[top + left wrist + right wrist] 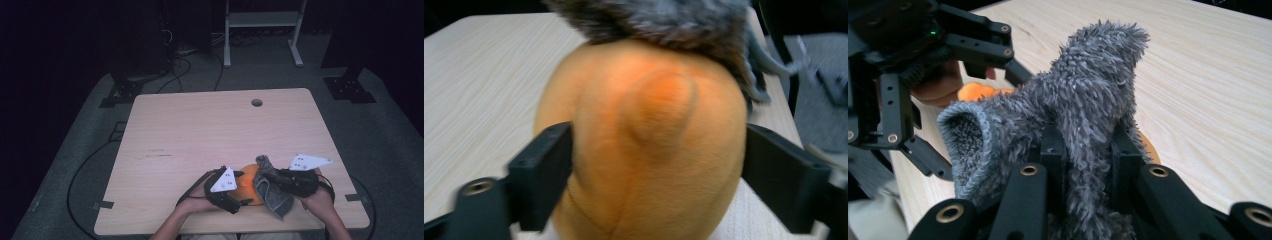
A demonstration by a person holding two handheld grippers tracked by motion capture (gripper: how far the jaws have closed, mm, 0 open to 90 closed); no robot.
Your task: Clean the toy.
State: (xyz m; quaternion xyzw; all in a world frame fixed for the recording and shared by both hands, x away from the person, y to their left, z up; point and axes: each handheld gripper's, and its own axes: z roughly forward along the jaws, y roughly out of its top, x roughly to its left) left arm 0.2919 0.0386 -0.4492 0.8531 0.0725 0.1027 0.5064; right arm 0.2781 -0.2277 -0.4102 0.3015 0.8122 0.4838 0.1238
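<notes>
grey fuzzy cloth (1083,110) drapes over orange plush toy (644,145), pinched by right gripper (1083,165).

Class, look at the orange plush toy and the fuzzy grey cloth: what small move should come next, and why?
Probably close the left gripper on the orange plush toy, which sits between its jaws without a clear squeeze, while the right gripper pinches the fuzzy grey cloth draped over it.

The soft toy (644,145) is orange, the fuzzy cloth (1083,105) grey, perhaps bluish at its hem; the table (200,130) is pale wood-grain; both grippers' jaws are black.
</notes>
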